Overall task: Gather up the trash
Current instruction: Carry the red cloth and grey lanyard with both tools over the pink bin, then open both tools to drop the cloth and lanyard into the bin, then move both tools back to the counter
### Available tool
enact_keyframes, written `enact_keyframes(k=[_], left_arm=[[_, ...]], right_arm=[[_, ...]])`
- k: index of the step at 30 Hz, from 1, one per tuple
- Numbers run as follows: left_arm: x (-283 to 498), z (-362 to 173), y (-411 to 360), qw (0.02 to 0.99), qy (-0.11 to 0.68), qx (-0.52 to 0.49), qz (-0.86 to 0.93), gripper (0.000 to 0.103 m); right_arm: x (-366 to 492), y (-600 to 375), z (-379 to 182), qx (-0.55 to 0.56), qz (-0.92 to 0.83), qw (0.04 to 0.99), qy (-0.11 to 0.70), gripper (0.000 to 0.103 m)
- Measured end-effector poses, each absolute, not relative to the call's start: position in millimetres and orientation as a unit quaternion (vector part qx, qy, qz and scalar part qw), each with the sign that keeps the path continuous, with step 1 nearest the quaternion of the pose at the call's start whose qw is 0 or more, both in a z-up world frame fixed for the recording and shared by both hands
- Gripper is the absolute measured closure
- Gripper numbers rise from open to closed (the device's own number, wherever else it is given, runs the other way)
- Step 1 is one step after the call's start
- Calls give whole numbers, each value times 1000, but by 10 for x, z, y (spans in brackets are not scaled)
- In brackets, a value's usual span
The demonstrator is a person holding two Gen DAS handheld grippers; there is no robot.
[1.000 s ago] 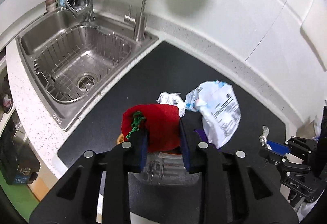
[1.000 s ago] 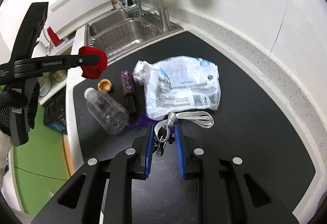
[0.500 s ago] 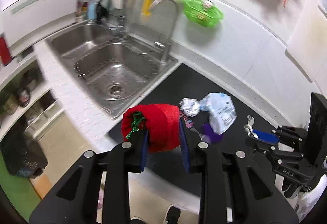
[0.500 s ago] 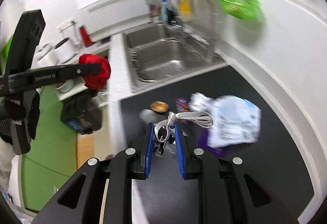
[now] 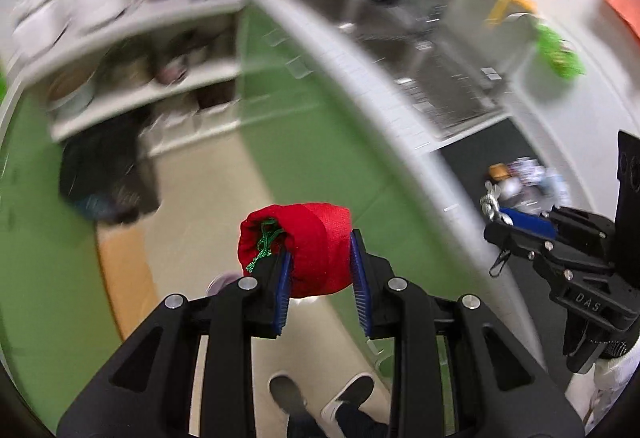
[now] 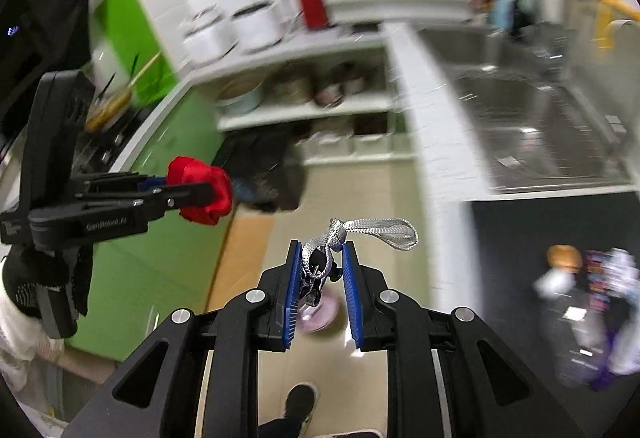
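Kitchen floor [image 5: 192, 238]: lay below both tools, which were off the counter, presumably bound for a bin.
Left gripper [image 5: 320, 270]: pinched a red cloth bundle [image 5: 304, 246].
Right gripper [image 6: 318, 274]: pinched a grey lanyard [image 6: 376, 232].
Remaining trash [image 6: 592, 278]: sat on the black mat [image 6: 516, 238].

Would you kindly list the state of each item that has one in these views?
left gripper: jaws shut on the red cloth pouch, held over the floor
red cloth pouch: bunched, clamped, airborne
right gripper: jaws shut on the grey lanyard's clip
grey lanyard: knotted, loop sticking out past the tips
trash on the black mat: lying uncollected, blurred
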State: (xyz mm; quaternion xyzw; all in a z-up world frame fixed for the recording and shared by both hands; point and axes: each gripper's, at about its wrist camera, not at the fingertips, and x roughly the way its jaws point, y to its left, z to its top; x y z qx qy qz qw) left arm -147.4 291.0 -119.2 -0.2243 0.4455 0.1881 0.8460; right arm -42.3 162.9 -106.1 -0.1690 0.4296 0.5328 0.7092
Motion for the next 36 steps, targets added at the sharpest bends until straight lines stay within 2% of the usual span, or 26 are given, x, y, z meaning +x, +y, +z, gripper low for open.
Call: enact_keyframes(k=[7, 16, 21, 23, 24, 25, 26, 27, 28, 32, 34, 35, 36], left_arm=[[-2006, -2467, 3451, 793, 489, -287, 226, 76], [-2014, -4149, 3932, 762, 517, -330, 208, 76], [-1969, -4774, 4094, 756, 523, -338, 202, 75], [-1958, -4966, 4142, 752, 526, -340, 205, 71], [-1965, -5041, 4167, 750, 527, -343, 205, 60], [-1971, -5114, 4208, 748, 527, -345, 209, 41], [-1987, -5165, 4243, 749, 522, -348, 211, 30], [-1993, -5185, 4267, 750, 519, -351, 212, 15], [-2004, -5223, 4303, 750, 516, -355, 213, 6], [-2043, -5310, 4445, 745, 510, -361, 231, 3], [-2081, -5296, 4497, 747, 505, -362, 239, 3], [-2089, -5283, 4519, 748, 503, -360, 242, 3], [-2101, -5268, 4539, 749, 501, -358, 245, 3]], right_arm=[[-855, 2497, -2125, -214, 557, 645, 477, 83], [-921, 3029, -3591, -247, 550, 608, 516, 83], [-893, 3173, -4241, -252, 542, 596, 536, 83], [-894, 3218, -4412, -253, 541, 591, 542, 83], [-900, 3232, -4486, -254, 540, 589, 545, 83], [-908, 3249, -4552, -255, 540, 587, 547, 83], [-923, 3276, -4628, -256, 540, 584, 549, 83], [-924, 3293, -4676, -257, 541, 582, 550, 83], [-937, 3315, -4721, -257, 541, 580, 552, 83], [-993, 3427, -4881, -258, 547, 571, 555, 82], [-1006, 3455, -4940, -258, 549, 571, 553, 78], [-1019, 3483, -4964, -258, 549, 571, 553, 64], [-1026, 3491, -4979, -257, 549, 574, 551, 34]])
